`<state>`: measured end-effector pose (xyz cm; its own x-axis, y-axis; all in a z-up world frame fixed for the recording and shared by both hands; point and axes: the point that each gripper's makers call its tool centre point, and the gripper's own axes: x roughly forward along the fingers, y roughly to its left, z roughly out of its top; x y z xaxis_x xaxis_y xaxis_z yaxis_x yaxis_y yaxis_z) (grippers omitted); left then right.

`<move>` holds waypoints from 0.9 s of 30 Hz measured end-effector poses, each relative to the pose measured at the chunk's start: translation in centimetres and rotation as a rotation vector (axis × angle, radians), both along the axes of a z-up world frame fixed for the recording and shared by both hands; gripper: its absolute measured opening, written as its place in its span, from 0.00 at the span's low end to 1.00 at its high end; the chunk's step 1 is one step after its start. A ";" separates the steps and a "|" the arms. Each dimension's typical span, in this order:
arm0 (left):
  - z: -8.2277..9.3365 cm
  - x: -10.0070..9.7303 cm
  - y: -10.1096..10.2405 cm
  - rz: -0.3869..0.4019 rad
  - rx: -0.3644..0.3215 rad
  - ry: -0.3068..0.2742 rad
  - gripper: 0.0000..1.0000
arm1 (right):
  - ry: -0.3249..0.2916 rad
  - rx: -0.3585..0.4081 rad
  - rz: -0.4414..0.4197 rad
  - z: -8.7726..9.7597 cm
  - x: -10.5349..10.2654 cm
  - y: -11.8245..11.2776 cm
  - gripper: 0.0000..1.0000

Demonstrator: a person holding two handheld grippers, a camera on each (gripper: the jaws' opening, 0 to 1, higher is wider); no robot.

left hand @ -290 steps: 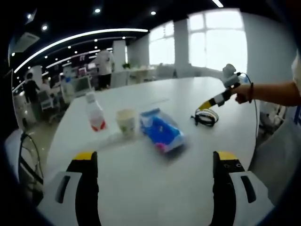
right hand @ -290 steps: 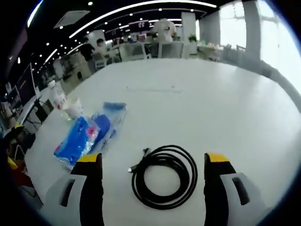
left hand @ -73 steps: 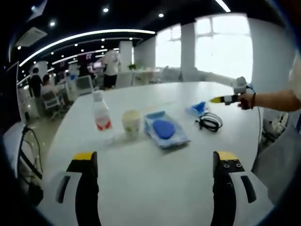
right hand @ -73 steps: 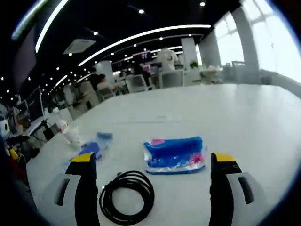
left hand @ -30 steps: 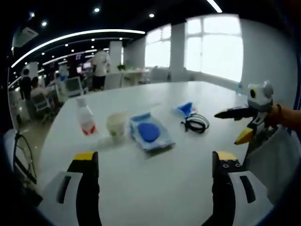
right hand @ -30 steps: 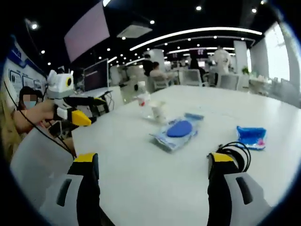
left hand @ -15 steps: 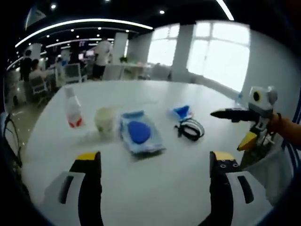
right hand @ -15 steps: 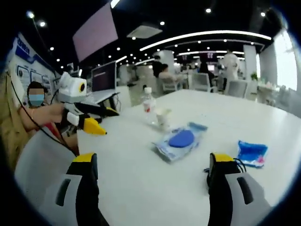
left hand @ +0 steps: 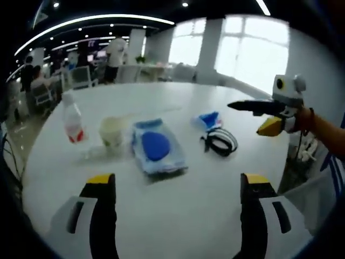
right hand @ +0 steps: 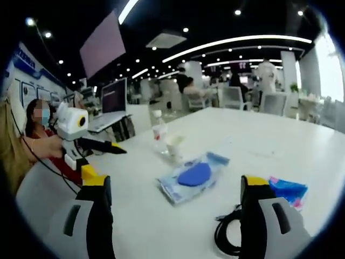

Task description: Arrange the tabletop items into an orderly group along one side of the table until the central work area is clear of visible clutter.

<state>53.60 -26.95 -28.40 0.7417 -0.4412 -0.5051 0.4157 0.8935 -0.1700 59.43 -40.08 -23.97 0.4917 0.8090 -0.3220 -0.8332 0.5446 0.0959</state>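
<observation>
Left gripper view: left gripper jaws wide apart, nothing between them, above the near edge of the white table. Items in a row across the table: bottle with red label, paper cup just beside it, clear pouch with blue pad, small blue packet touching the coiled black cable. Right gripper comes in from the right, off the table, jaws spread, empty.

Right gripper view: right gripper jaws wide apart, holding nothing. Cable low between jaws, blue packet by the right jaw, pouch centre, cup and bottle behind. Left gripper at left, open, empty.
</observation>
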 end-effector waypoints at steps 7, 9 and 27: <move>-1.2 0.4 -0.3 0.016 -0.010 0.035 0.92 | 0.025 -0.031 0.001 -1.4 2.2 -0.2 0.98; -1.6 0.4 -0.5 0.020 -0.012 0.048 0.91 | 0.030 -0.044 0.011 -1.8 2.6 0.0 0.98; -2.6 2.2 0.0 0.210 -0.172 0.100 0.83 | 0.061 -0.089 0.057 -4.8 8.0 2.6 0.90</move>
<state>55.76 -26.98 -31.00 0.7765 -0.3684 -0.5112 0.1978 0.9128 -0.3574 67.42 -37.49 -28.76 0.4230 0.8018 -0.4222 -0.8570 0.5053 0.1009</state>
